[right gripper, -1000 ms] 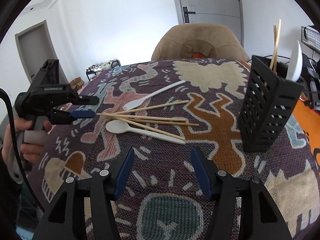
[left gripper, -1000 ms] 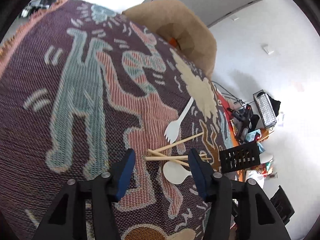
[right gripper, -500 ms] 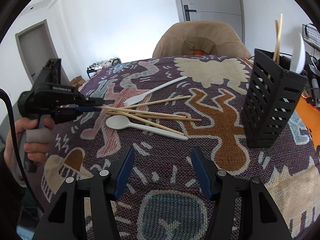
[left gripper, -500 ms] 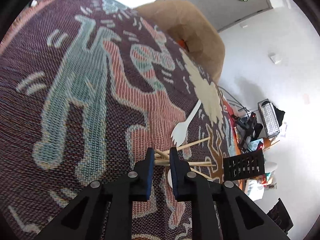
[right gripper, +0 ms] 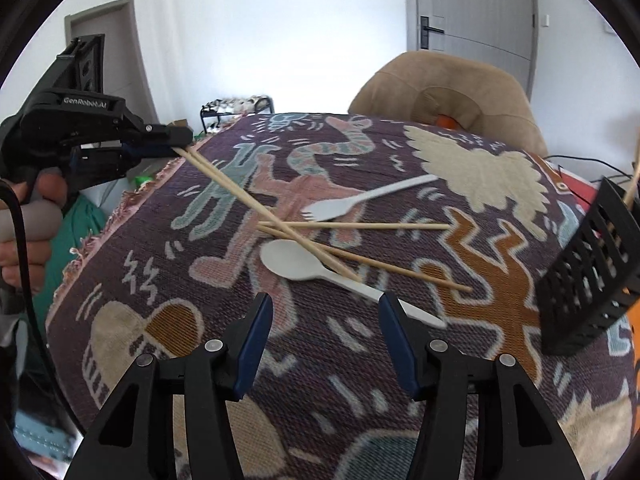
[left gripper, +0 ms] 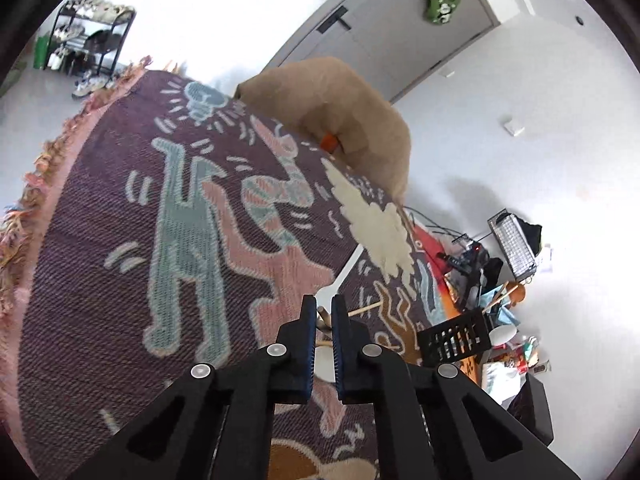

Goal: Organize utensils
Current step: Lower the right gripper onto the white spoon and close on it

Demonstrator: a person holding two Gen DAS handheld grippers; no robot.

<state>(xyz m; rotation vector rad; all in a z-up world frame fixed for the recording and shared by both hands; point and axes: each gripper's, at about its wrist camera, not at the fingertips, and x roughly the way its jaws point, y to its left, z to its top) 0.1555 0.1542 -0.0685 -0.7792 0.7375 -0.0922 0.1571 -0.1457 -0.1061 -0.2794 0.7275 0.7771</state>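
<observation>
My left gripper (right gripper: 176, 142), held by a hand at the left, is closing its jaws on the near ends of two wooden chopsticks (right gripper: 260, 208) and pinches them. Their far tips still rest by the white spoon (right gripper: 296, 260). The left wrist view has the same left gripper (left gripper: 323, 308) with a stick end (left gripper: 322, 314) between its pads. Two more chopsticks (right gripper: 360, 225) and a white fork (right gripper: 360, 200) lie on the patterned cloth. My right gripper (right gripper: 324, 308) hangs open just short of the spoon, nothing between its fingers. The black slotted caddy (right gripper: 592, 264) stands at the right.
A woven patterned cloth (right gripper: 224, 360) with a fringed edge covers the round table. A tan chair (right gripper: 440, 96) stands behind it. The caddy holds a chopstick. The caddy (left gripper: 456, 338) and floor clutter beyond the table appear in the left wrist view.
The left gripper shut on the chopstick ends and raised them off the cloth. The right gripper shifted sideways, so the caddy now sits at the right edge of its view.
</observation>
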